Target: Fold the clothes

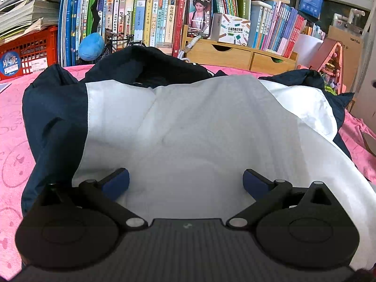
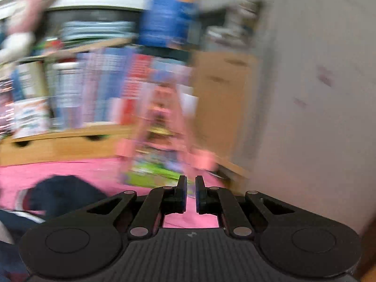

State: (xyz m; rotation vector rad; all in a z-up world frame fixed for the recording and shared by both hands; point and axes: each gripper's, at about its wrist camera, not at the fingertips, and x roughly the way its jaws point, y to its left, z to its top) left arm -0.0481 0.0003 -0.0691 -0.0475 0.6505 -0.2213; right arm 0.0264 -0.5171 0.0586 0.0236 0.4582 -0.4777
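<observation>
- Your left gripper [image 1: 185, 181] sits lowest in its wrist view, jaws spread wide, with nothing between the blue pads [image 1: 117, 183].
- Beneath and just ahead of it lies the jacket [image 1: 199, 129], its white panel filling the middle of the pink cloth [image 1: 14, 141] that covers the surface.
- Navy sleeves flank that white panel; one bunches towards the left edge of the cloth, the other towards the right edge.
- A dark navy collar or hood is heaped at the far side of the garment, near the back edge of the cloth.
- Behind the cloth stands a wooden drawer unit [image 1: 235, 54], with a phone [image 1: 199, 14] propped upright on it and rows of books [image 1: 141, 18] to either side.
- A red crate [image 1: 30, 49] sits at the far left corner.
- Your right gripper [image 2: 191, 193] has its jaws nearly together, only a thin gap left, and it grips nothing.
- Its wrist view is heavily smeared; pink cloth shows below the fingers, and a navy part of the garment lies at the lower left, well apart from the fingertips.
</observation>
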